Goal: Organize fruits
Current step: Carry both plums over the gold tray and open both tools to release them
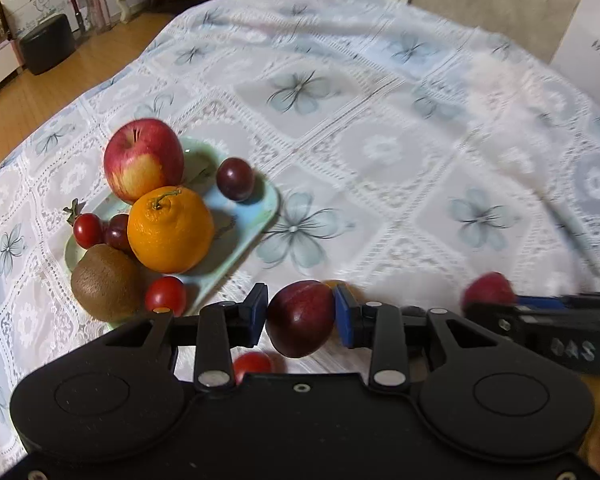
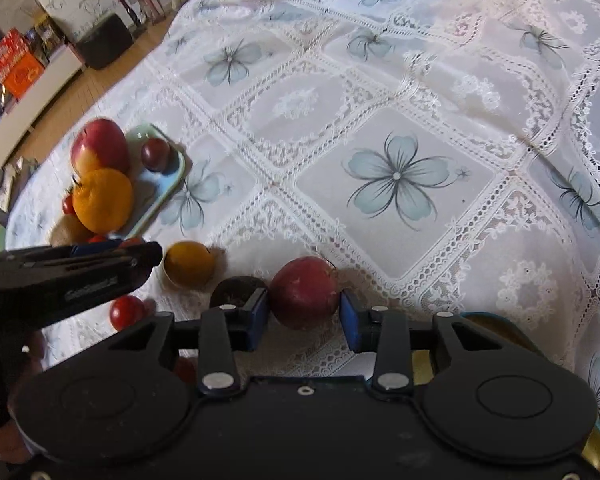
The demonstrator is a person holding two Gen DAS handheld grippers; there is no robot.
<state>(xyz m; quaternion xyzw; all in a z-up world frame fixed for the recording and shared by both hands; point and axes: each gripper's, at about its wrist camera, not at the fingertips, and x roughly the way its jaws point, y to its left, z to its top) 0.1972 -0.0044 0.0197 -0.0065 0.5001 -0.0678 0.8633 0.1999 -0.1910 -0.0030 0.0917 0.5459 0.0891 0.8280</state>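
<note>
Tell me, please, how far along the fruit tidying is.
Done: apple, orange and kiwi sit on the green plate. In hand: the left gripper appears to grip a dark plum; the right gripper brackets a red fruit, grip unclear. Remaining: a small orange fruit and a cherry tomato on the tablecloth.

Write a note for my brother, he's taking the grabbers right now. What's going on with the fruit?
Left gripper: closed on a dark plum.
Right gripper: around a red fruit; the left pad touches it, a small gap shows at the right pad.
Done: apple, orange, kiwi, a grape and small tomatoes are on the green plate.
Left: both fruits at the grippers, plus a small orange fruit, a dark fruit and a small tomato loose on the tablecloth.
</note>
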